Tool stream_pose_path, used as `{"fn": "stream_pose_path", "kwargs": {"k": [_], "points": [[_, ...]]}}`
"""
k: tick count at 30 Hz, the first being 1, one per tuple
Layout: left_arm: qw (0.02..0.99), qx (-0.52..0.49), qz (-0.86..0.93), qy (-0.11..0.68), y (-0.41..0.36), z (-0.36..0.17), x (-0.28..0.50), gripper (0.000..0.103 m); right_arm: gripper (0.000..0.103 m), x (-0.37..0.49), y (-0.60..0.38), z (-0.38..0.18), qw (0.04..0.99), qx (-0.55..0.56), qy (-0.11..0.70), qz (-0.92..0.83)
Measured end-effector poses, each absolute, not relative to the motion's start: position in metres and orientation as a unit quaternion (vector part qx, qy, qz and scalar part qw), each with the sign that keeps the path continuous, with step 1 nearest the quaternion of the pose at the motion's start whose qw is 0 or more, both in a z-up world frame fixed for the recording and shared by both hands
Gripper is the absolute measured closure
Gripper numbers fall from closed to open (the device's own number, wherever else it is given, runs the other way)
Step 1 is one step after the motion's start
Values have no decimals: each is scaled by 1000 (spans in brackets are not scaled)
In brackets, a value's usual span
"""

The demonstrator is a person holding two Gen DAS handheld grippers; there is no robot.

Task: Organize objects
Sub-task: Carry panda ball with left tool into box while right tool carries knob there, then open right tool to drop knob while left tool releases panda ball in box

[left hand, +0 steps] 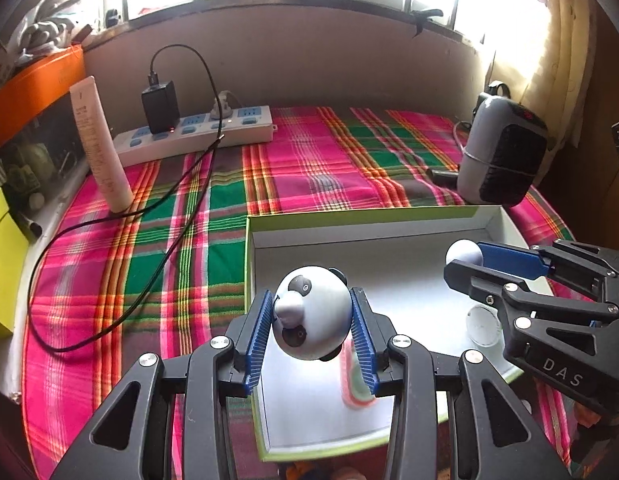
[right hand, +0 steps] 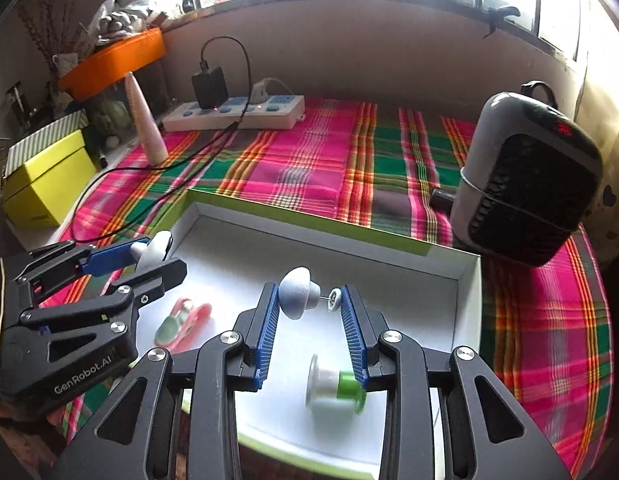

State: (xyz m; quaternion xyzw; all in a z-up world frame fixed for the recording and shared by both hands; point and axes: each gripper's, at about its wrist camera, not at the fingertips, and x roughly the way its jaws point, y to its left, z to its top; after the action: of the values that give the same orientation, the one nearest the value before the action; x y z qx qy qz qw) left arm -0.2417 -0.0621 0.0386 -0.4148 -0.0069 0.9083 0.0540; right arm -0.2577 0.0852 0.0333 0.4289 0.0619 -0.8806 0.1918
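Left gripper (left hand: 312,320) grasped panda (left hand: 311,312), right gripper (right hand: 309,300) grasped knob (right hand: 298,293), both above box (right hand: 467,320) | clip (right hand: 185,324) lay near its left edge | step: placing | next: probably lower, then release.

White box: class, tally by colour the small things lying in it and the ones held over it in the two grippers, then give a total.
Black-and-white: 1, the panda ball
Grey: 1, the mushroom-shaped toy
Pink-and-green: 1, the clip
White-and-green: 1, the spool
Total: 4
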Motion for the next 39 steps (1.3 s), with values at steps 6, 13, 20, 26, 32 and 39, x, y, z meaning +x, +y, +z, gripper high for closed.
{"fn": "stream_pose_path", "kwargs": {"k": [6, 13, 20, 26, 32, 39], "points": [[54, -420, 906, 1, -60, 33, -253, 66, 70, -269, 77, 24, 190, 443, 74, -873], [52, -420, 906, 10, -58, 33, -259, 66, 70, -278, 75, 18, 185, 452, 76, -869], [57, -425, 903, 21, -53, 31, -262, 66, 70, -281, 72, 13, 179, 456, 84, -868], [56, -430, 901, 23, -51, 27, -263, 66, 70, -281, 72, 10, 179, 458, 85, -867], [55, -431, 900, 29, -49, 25, -263, 66, 70, -281, 74, 7, 175, 461, 82, -866], [55, -432, 900, 28, -49, 25, -263, 66, 70, -281, 74, 7, 175, 463, 79, -865]]}}
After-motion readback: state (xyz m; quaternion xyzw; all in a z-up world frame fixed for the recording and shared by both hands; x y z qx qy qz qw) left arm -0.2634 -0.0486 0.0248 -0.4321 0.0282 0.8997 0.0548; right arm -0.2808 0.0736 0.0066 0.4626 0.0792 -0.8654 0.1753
